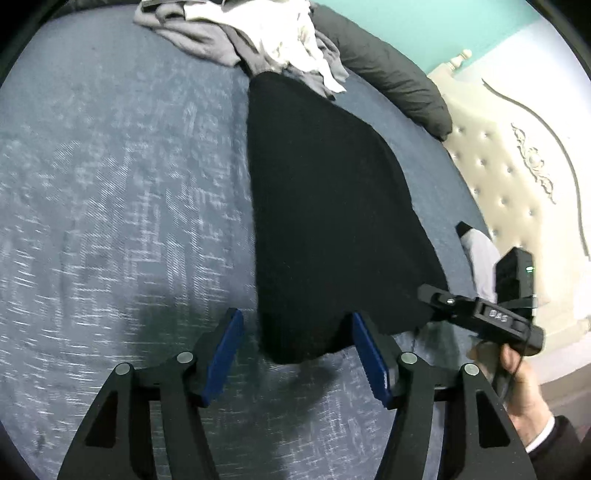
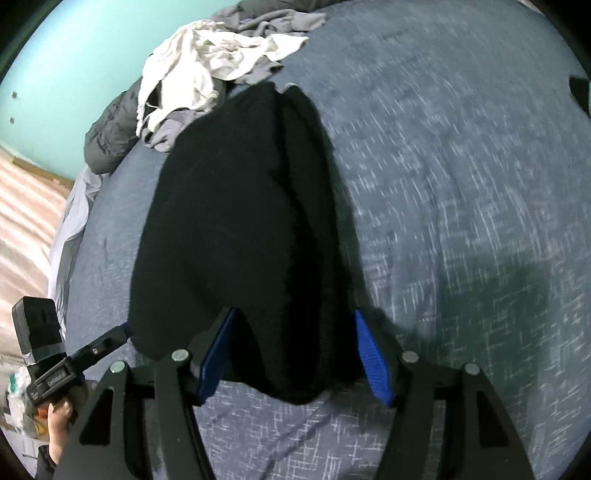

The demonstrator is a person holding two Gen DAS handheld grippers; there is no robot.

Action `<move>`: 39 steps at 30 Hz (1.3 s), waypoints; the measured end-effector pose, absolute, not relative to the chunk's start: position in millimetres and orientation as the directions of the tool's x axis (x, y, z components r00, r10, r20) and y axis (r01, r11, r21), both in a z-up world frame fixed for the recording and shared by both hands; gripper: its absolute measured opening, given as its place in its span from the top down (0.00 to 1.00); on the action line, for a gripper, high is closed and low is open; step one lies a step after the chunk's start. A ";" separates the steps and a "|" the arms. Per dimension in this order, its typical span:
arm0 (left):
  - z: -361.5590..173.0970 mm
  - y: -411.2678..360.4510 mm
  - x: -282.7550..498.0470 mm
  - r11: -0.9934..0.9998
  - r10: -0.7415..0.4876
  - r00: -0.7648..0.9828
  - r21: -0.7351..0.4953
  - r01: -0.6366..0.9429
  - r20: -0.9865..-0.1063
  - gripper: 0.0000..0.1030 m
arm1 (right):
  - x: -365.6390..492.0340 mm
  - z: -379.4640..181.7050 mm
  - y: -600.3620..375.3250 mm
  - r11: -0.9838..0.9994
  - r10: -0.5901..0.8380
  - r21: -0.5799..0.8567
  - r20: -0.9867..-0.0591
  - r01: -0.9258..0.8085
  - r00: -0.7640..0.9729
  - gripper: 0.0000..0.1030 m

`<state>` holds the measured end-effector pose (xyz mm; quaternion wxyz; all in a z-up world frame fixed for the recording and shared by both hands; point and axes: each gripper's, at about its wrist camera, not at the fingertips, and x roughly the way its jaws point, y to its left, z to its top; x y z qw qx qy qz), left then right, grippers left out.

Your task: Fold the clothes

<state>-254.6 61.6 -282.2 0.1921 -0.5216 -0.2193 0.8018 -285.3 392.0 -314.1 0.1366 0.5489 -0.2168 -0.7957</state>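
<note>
Long black knitted garment (image 1: 332, 206) lies folded lengthwise on the blue-grey woven bedspread (image 1: 122, 192).

Both grippers hover at its near end with jaws spread wide — the left gripper (image 1: 297, 332) straddles one corner, the right gripper (image 2: 295, 343) the other, and neither set of blue pads presses the cloth. At the garment's far end sits a crumpled pile of white and grey clothes (image 2: 207, 62), beside a dark grey padded quilt (image 1: 391, 70).

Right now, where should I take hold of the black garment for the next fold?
Grip the black garment at its near hem corners, coming from the near edge of the bed: it lies flat as a long strip, narrow end towards both open grippers, far end by the clothes pile.
</note>
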 end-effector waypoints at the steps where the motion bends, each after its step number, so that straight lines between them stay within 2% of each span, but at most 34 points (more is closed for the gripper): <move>1: -283.3 61.8 -255.2 -0.828 0.540 -0.380 -0.556 -0.077 -0.751 0.37 | -285.1 -317.2 393.3 -0.861 -0.466 0.507 -0.811 -0.027 -0.354 0.37; 4: -288.7 61.7 -258.8 -0.814 0.555 -0.368 -0.577 -0.060 -0.746 0.36 | -286.6 -325.1 397.8 -0.846 -0.483 0.530 -0.804 -0.051 -0.347 0.31; 15: -311.5 73.5 -267.3 -0.756 0.614 -0.343 -0.655 0.003 -0.710 0.28 | -298.7 -330.5 390.6 -0.860 -0.487 0.510 -0.820 0.000 -0.301 0.31; 20: -308.9 83.3 -270.2 -0.779 0.593 -0.351 -0.627 -0.020 -0.725 0.31 | -302.4 -330.8 389.9 -0.858 -0.497 0.513 -0.819 0.021 -0.285 0.31; 27: -309.9 90.1 -277.9 -0.796 0.583 -0.331 -0.603 -0.050 -0.742 0.30 | -306.1 -327.4 389.2 -0.856 -0.505 0.515 -0.816 0.044 -0.283 0.33; 34: -313.0 97.2 -279.2 -0.803 0.577 -0.343 -0.592 -0.071 -0.741 0.30 | -312.9 -329.6 384.9 -0.862 -0.495 0.507 -0.822 0.035 -0.283 0.30; 35: -313.1 98.1 -278.7 -0.804 0.576 -0.346 -0.590 -0.075 -0.740 0.31 | -312.4 -328.2 383.4 -0.867 -0.487 0.496 -0.826 0.045 -0.283 0.34; 36: -313.2 98.3 -278.7 -0.804 0.575 -0.348 -0.589 -0.078 -0.740 0.31 | -311.9 -327.5 382.5 -0.866 -0.491 0.497 -0.825 0.054 -0.281 0.43; 39: -313.9 96.8 -280.0 -0.802 0.579 -0.349 -0.592 -0.081 -0.737 0.31 | -310.8 -325.5 380.0 -0.866 -0.495 0.496 -0.826 0.069 -0.270 0.51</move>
